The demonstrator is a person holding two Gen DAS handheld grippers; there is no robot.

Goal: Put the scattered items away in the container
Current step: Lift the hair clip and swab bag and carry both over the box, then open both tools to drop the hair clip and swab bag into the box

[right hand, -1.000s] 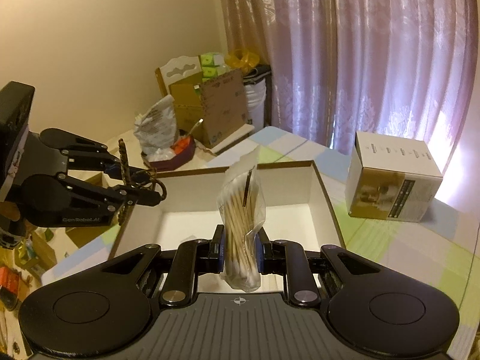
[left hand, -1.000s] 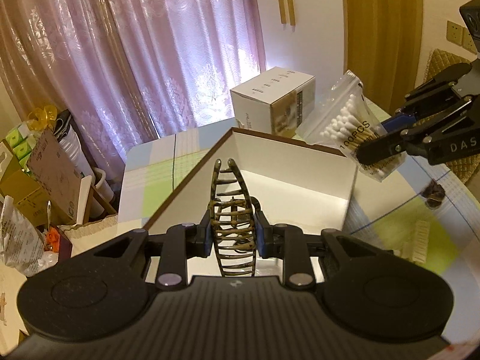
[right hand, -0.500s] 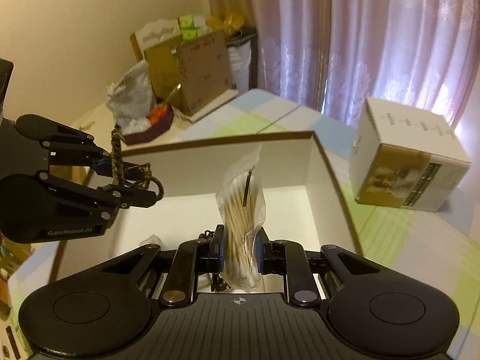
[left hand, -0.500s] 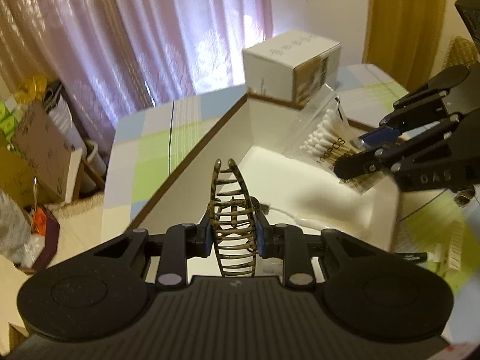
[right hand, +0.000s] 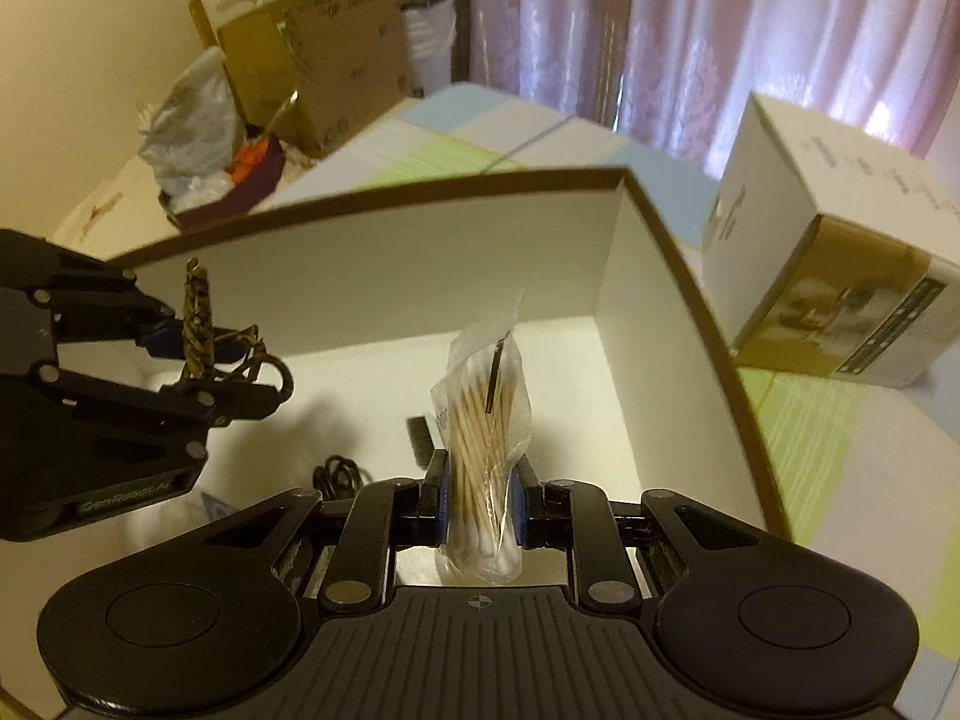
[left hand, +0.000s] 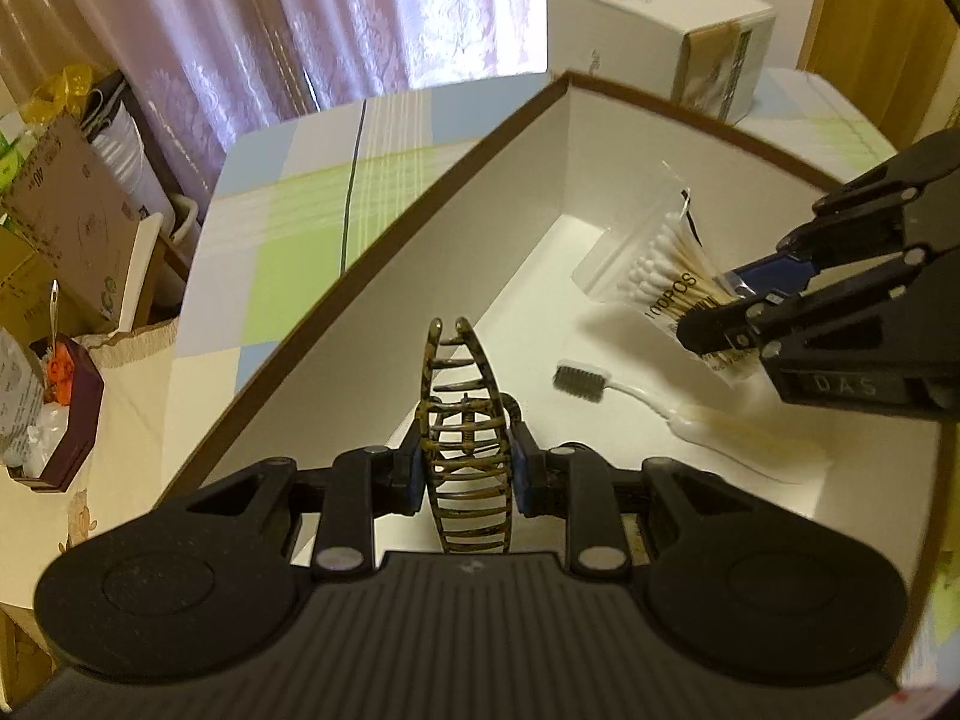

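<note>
Fingers (left hand: 414, 474) of the left gripper (left hand: 467, 474) are clamped on a tortoiseshell plastic claw hair clip (left hand: 462, 420), pads squeezing its two flanks; its long axis runs straight ahead along the fingers, curved tip pointing forward and up, teeth stacked between the pads. It hangs over the near end of the white, brown-rimmed cardboard box (left hand: 420, 204). Over on the other side, the right gripper (right hand: 478, 504) has its fingers (right hand: 436, 501) closed on a clear plastic bag of wooden cotton swabs (right hand: 483, 420), gripped low down, the bag standing upright with its long axis pointing forward and up, white tips bunched below. From the left view the bag reads "100PCS" and sits inside the box near the far corner. "DAS" shows on the right gripper body, "GenRobot.AI" on the left. Down on the box floor lies a clear-handled toothbrush (left hand: 606, 390), bristles toward the far wall. Beyond the box, on the checked desk (left hand: 288, 228), stands a white and gold carton (right hand: 834, 282).
</note>
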